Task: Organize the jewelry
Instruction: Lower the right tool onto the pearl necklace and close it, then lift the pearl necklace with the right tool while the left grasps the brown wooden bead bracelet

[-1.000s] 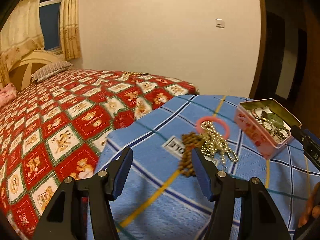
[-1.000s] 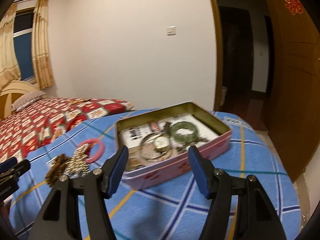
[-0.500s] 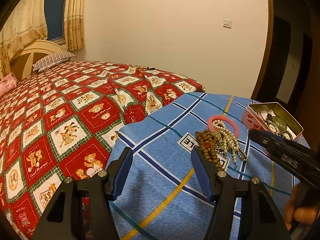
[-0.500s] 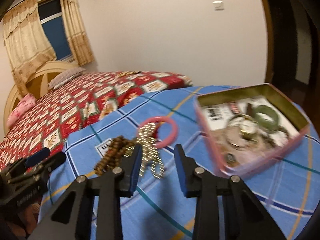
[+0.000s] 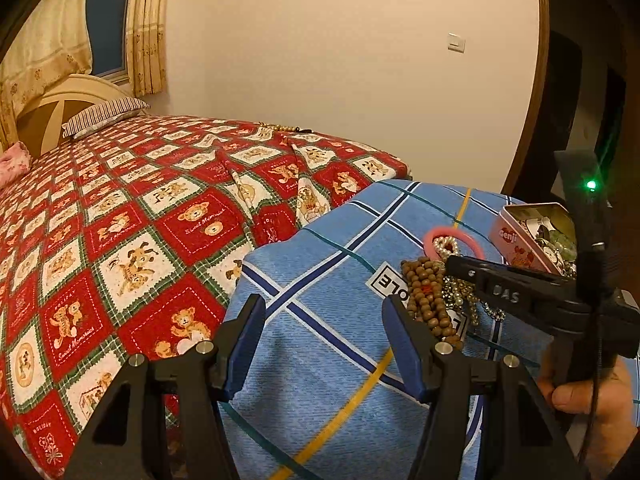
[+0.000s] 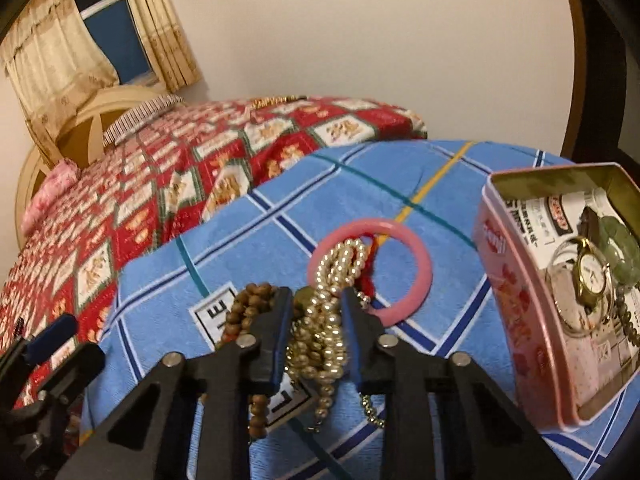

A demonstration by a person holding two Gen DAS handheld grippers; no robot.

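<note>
A pile of jewelry lies on the blue checked cloth (image 6: 248, 240): a gold bead necklace (image 6: 324, 320), a brown wooden bead bracelet (image 6: 248, 308) and a pink bangle (image 6: 400, 276). My right gripper (image 6: 316, 304) straddles the gold bead necklace with narrowed jaws; I cannot tell if the pads pinch it. The open pink tin (image 6: 560, 280) at right holds a gold watch (image 6: 592, 276) and a green bangle (image 6: 622, 248). My left gripper (image 5: 324, 320) is open and empty over the cloth, left of the pile (image 5: 428, 296). The right gripper's body (image 5: 520, 292) crosses the left wrist view.
A bed with a red teddy-bear quilt (image 5: 140, 220) lies to the left and behind the blue cloth. A headboard (image 5: 60, 96), pillows and a curtained window are at far left. A dark doorway (image 5: 580, 120) is at right.
My right gripper swung left from the tin to the pile, came down over the gold bead necklace and narrowed its jaws. My left gripper drew back and to the left, still open.
</note>
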